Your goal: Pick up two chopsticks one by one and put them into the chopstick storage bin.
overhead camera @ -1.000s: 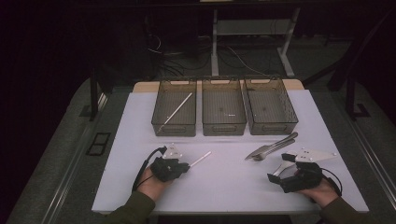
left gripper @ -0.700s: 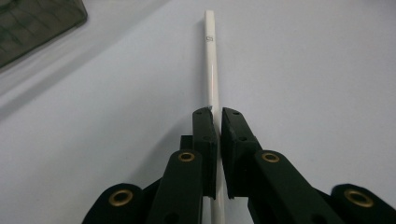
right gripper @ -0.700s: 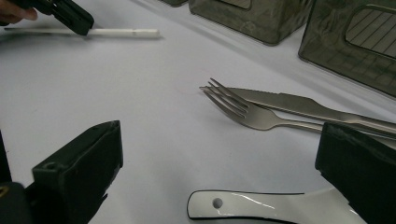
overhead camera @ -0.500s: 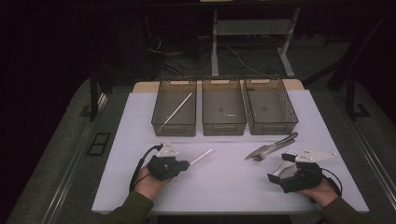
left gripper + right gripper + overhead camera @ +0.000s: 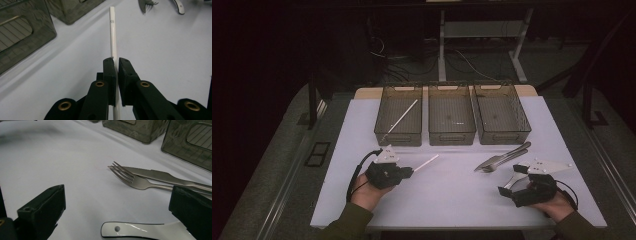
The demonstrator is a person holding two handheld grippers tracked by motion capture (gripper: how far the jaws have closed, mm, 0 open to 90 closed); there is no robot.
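A thin white stick [image 5: 113,37] runs straight out between the jaws of my left gripper [image 5: 117,61], which is shut on its near end. In the high view that gripper [image 5: 408,172] is at the front left of the white mat, and the stick [image 5: 427,162] points up and to the right. My right gripper [image 5: 507,190] rests at the front right, open. Its jaws [image 5: 118,195] stand wide apart with a white spoon handle [image 5: 140,230] lying between them, untouched. Just beyond lie a metal fork [image 5: 135,178] and a knife [image 5: 160,176].
Three dark mesh bins stand in a row at the back of the mat: left [image 5: 398,142], middle [image 5: 452,140], right [image 5: 504,139]. The left bin holds another white stick [image 5: 402,117]. Fork and knife [image 5: 502,156] lie together right of centre. The table drops off at both sides.
My left gripper has risen a little with the white stick in it. The right gripper has stayed where it was.
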